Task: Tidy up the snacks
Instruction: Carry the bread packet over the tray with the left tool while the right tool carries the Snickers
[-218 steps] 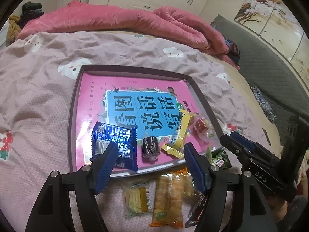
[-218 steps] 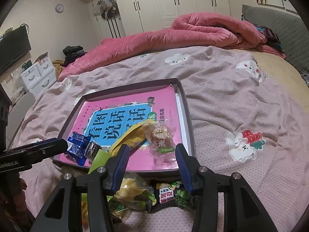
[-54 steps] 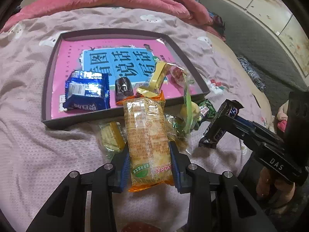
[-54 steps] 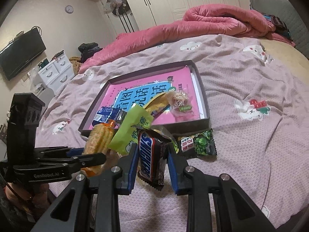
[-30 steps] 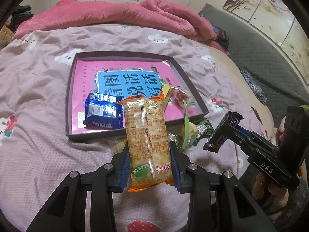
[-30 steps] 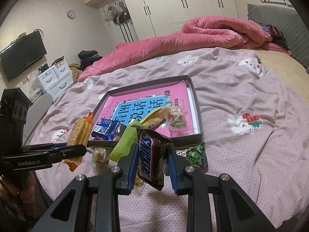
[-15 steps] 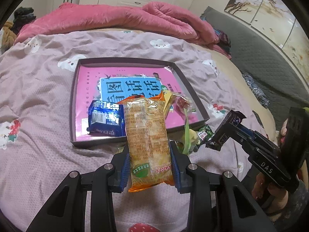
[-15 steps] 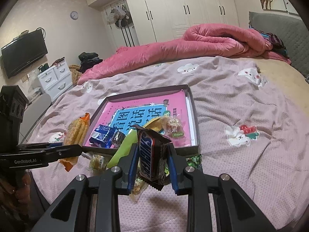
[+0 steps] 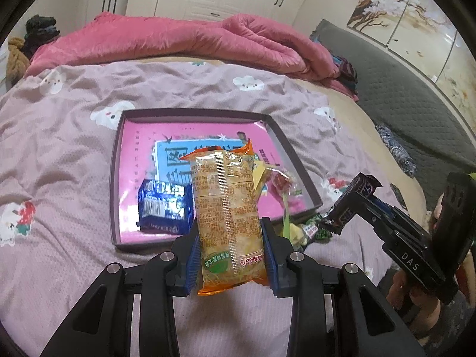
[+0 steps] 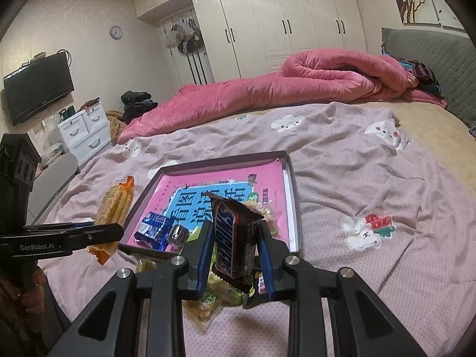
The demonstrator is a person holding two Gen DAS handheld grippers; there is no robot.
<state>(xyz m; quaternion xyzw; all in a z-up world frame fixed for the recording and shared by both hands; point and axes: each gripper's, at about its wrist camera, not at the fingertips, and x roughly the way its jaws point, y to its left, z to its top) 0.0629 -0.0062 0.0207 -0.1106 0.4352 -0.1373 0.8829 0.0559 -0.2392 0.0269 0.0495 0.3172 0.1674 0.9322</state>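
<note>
My left gripper [image 9: 230,255] is shut on a long orange-and-clear cracker pack [image 9: 227,217], held in the air in front of the dark tray [image 9: 114,178]. The same cracker pack [image 10: 114,208] shows at the left of the right wrist view. My right gripper [image 10: 235,250] is shut on a brown Snickers bar [image 10: 230,241], also seen as the Snickers bar [image 9: 351,203] at the right of the left wrist view. In the tray lie a blue biscuit pack [image 9: 163,208], a small dark candy [image 10: 177,233], a yellow wrapper [image 9: 261,175] and a clear-wrapped red sweet [image 9: 279,181].
The tray's floor is a pink and blue book cover [image 10: 267,178]. Loose snacks, among them a green pea packet [image 9: 312,229], lie on the pink bedsheet [image 9: 59,148] at the tray's near right corner. A rolled pink duvet [image 10: 297,86] lies behind; a person's hand [image 9: 416,297] holds the right gripper.
Both grippers tilted up a little, so the tray sits lower and farther in each view. Both packs stay gripped.
</note>
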